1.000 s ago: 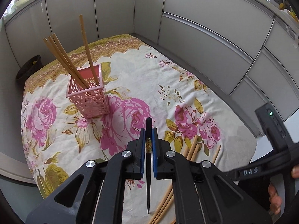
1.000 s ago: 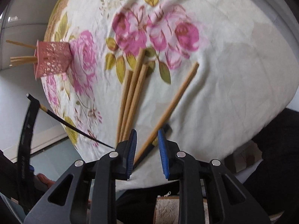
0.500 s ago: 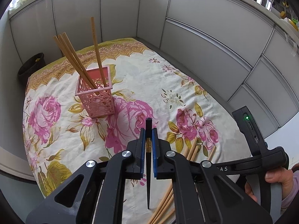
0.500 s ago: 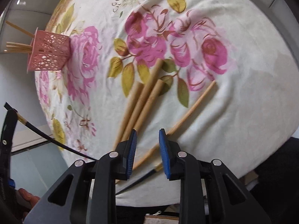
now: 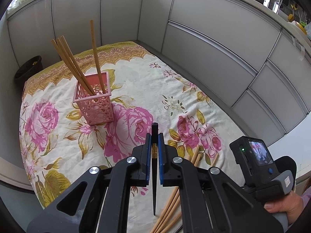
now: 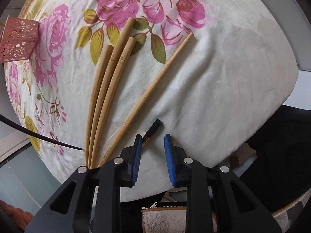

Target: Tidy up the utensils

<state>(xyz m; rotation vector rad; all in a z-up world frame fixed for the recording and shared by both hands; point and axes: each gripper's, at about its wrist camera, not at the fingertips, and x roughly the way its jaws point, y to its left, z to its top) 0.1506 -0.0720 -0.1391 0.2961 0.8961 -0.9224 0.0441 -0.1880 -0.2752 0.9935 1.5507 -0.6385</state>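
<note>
One floral cloth (image 5: pixel 136 89) with pink roses covers worktop. Pink perforated square plastic holder (image 5: pixel 94 104) stands upright at 11 o'clock in left view, four bamboo chopsticks (image 5: pixel 77 68) leaning inside. Four loose bamboo chopsticks (image 6: pixel 108 81) lie fanned on cloth ahead of right claw. Left claw (image 5: pixel 154 149) clenched on black tapered chopstick (image 5: pixel 154 174). Right claw (image 6: pixel 152 145) released, jaws apart over second black chopstick (image 6: pixel 153 128), which lies on cloth touching left pad.

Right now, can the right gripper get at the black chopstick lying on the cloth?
Probably yes. The right gripper is open just above the black chopstick, nothing covering it; the bamboo chopsticks lie beside it, apart.
</note>
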